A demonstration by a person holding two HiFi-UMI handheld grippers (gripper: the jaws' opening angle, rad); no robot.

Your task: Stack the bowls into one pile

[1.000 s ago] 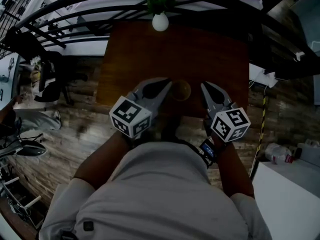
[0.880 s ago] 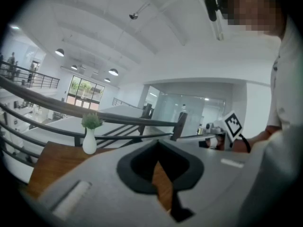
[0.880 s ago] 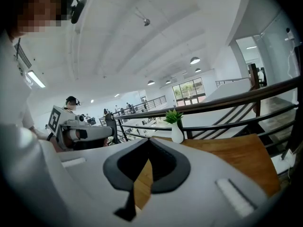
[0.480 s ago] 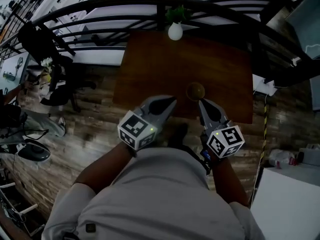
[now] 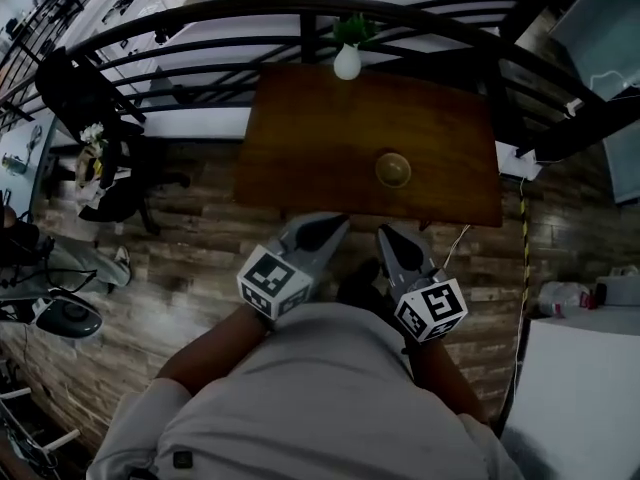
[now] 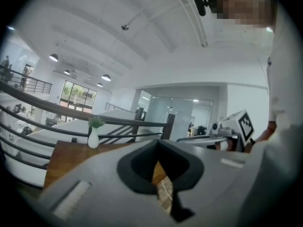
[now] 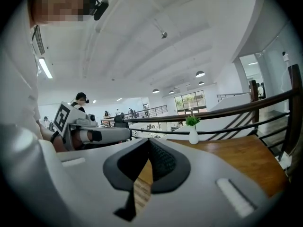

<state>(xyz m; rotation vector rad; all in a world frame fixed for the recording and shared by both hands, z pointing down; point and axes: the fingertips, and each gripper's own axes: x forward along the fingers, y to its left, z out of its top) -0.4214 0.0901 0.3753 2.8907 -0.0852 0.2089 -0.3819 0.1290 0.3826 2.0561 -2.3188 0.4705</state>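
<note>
One round, golden-brown bowl (image 5: 393, 169) sits upright.

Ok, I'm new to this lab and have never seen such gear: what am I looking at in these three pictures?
There is no robot here. A person holds a two-jaw tool in each hand: the left gripper and the right gripper. The marker cubes are part of them. The top-down picture comes from a camera on the person's head. The other two come from cameras riding on each gripper, looking along its jaws. Both pairs of jaws are together with nothing between them, and both sit short of the near edge of the wooden table. On the table are a brown bowl, perhaps a pile (I can't tell from above), and a white vase with a green plant at the far edge.
</note>
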